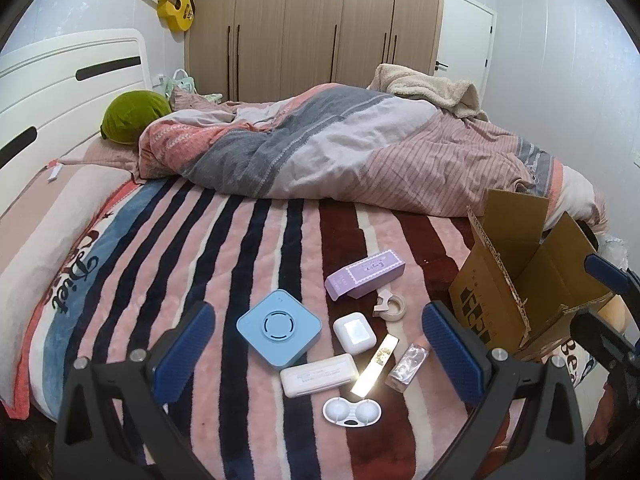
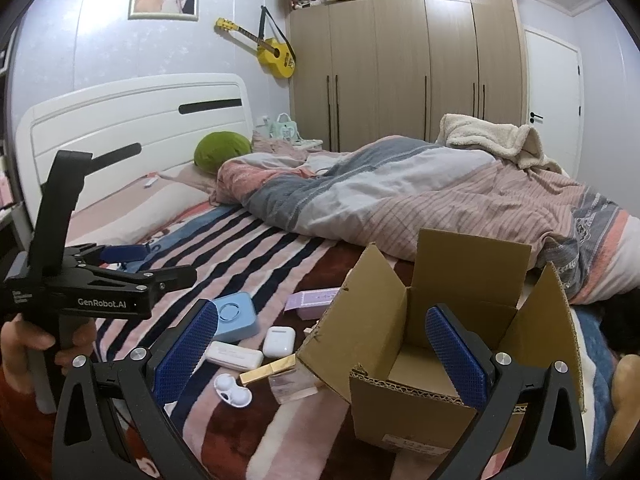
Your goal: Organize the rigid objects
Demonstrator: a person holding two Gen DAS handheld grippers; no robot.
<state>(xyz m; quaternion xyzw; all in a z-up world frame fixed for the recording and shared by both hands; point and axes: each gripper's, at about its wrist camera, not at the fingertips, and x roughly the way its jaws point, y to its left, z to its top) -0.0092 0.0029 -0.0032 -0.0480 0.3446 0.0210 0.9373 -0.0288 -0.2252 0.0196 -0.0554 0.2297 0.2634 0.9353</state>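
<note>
Meanwhile, both tools wide, empty: left tool point(image 1: 318, 354) over the clutter, right tool point(image 2: 322, 354) above the cardboard box point(image 2: 404, 404).

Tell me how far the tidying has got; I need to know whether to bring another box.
Nothing looks packed: the cardboard box stands open and what shows of its inside is bare. Both the left gripper and right gripper are open and hold nothing. Left on the blanket: blue square device, purple carton, earbud case, white flat case, lens case, gold bar, clear bottle, tape roll.
</note>
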